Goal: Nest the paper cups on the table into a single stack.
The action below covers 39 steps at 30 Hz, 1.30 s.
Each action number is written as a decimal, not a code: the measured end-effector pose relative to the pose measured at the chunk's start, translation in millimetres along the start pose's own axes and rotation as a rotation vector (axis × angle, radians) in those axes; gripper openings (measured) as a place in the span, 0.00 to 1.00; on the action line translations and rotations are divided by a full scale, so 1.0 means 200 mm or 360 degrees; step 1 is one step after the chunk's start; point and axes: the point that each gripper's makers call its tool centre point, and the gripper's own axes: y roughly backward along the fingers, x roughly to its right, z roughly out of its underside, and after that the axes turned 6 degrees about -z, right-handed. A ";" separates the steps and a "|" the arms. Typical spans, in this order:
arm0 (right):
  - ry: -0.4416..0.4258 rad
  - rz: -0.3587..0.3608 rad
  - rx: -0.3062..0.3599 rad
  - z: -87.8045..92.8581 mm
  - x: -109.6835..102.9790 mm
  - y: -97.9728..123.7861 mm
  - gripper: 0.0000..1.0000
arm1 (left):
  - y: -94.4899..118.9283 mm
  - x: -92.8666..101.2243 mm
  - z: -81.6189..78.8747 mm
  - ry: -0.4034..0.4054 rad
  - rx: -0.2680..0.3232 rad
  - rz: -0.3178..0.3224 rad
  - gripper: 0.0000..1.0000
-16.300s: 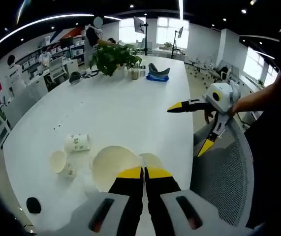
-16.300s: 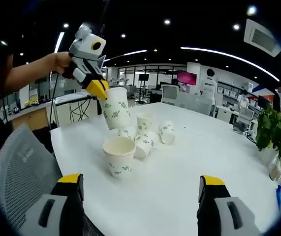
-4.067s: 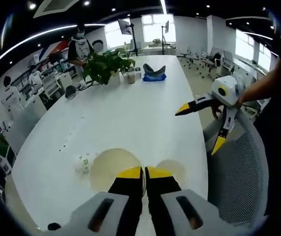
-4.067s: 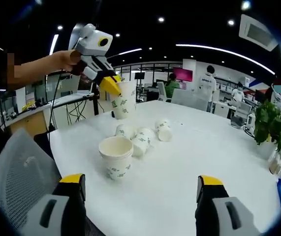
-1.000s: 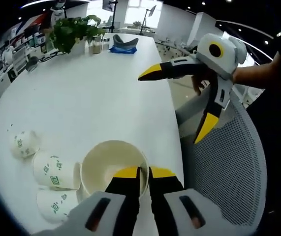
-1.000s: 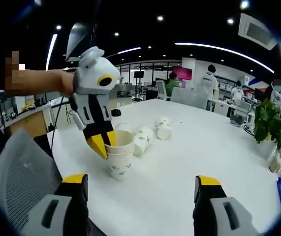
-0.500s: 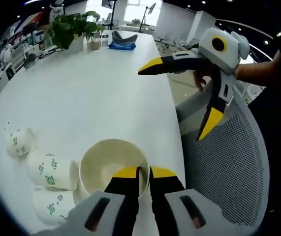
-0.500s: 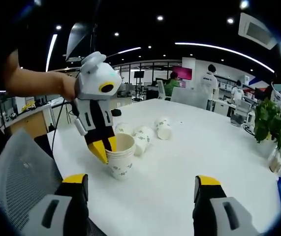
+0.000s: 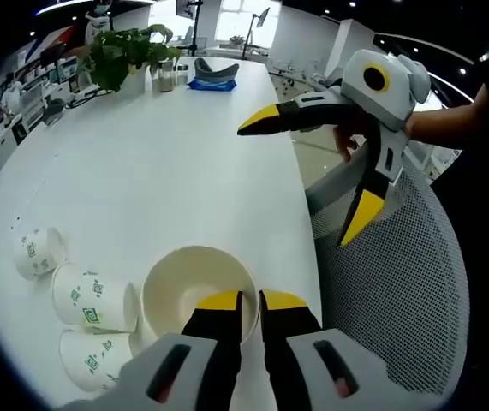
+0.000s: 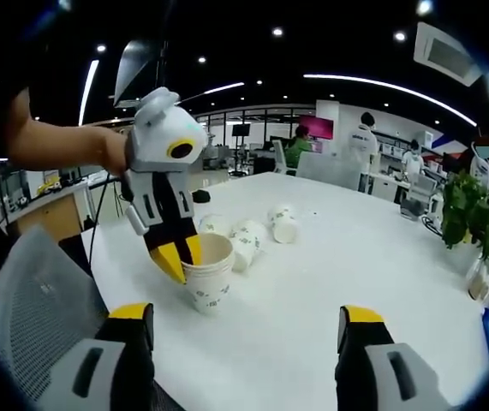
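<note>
Left gripper [image 9: 241, 301] pinching round paper cup stack [image 9: 194, 287] rim, right gripper [image 10: 242, 324] spread

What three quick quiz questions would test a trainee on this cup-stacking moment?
1. True or false: the left gripper is shut on the rim of the cup stack.
2. How many loose cups lie on the table in the left gripper view? A) one B) three C) five
3. Fill in: the right gripper has its jaws ____.

Key: 1 true; 2 B; 3 open.
</note>
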 end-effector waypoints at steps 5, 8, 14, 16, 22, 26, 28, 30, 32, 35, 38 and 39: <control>-0.0001 0.0001 0.0000 0.00 0.00 0.00 0.90 | 0.03 -0.02 -0.01 0.0003 0.0029 -0.0026 0.05; -0.0001 0.0000 0.0001 -0.01 -0.01 0.00 0.90 | 0.06 -0.02 -0.02 0.0007 0.0048 -0.0042 0.06; 0.0002 -0.0001 0.0000 -0.01 -0.01 0.00 0.90 | 0.12 -0.04 -0.04 0.0010 0.0093 -0.0077 0.07; 0.0001 -0.0002 -0.0003 -0.01 -0.01 0.00 0.90 | 0.14 -0.06 -0.05 0.0011 0.0104 -0.0093 0.07; 0.0005 -0.0004 -0.0003 0.00 0.00 0.00 0.90 | 0.16 -0.06 -0.05 0.0009 0.0116 -0.0087 0.07; 0.0005 -0.0003 -0.0003 0.00 0.00 0.00 0.90 | 0.20 -0.05 -0.07 0.0017 0.0154 -0.0105 0.08; 0.0005 -0.0004 -0.0005 0.00 0.00 0.00 0.90 | 0.22 -0.06 -0.08 0.0023 0.0172 -0.0117 0.08; 0.0007 -0.0007 -0.0006 0.00 0.00 0.00 0.90 | 0.24 -0.07 -0.08 0.0028 0.0185 -0.0143 0.09; 0.0010 -0.0010 -0.0010 0.01 0.00 0.00 0.90 | 0.27 -0.09 -0.08 0.0038 0.0204 -0.0174 0.10; 0.0009 -0.0011 -0.0011 0.01 0.00 0.00 0.90 | 0.31 -0.13 -0.08 0.0078 0.0256 -0.0222 0.12; 0.0010 -0.0015 -0.0012 0.01 -0.01 0.00 0.90 | 0.35 -0.14 -0.09 0.0106 0.0268 -0.0284 0.14; 0.0011 -0.0016 -0.0013 0.01 -0.01 -0.01 0.90 | 0.36 -0.15 -0.09 0.0119 0.0271 -0.0307 0.15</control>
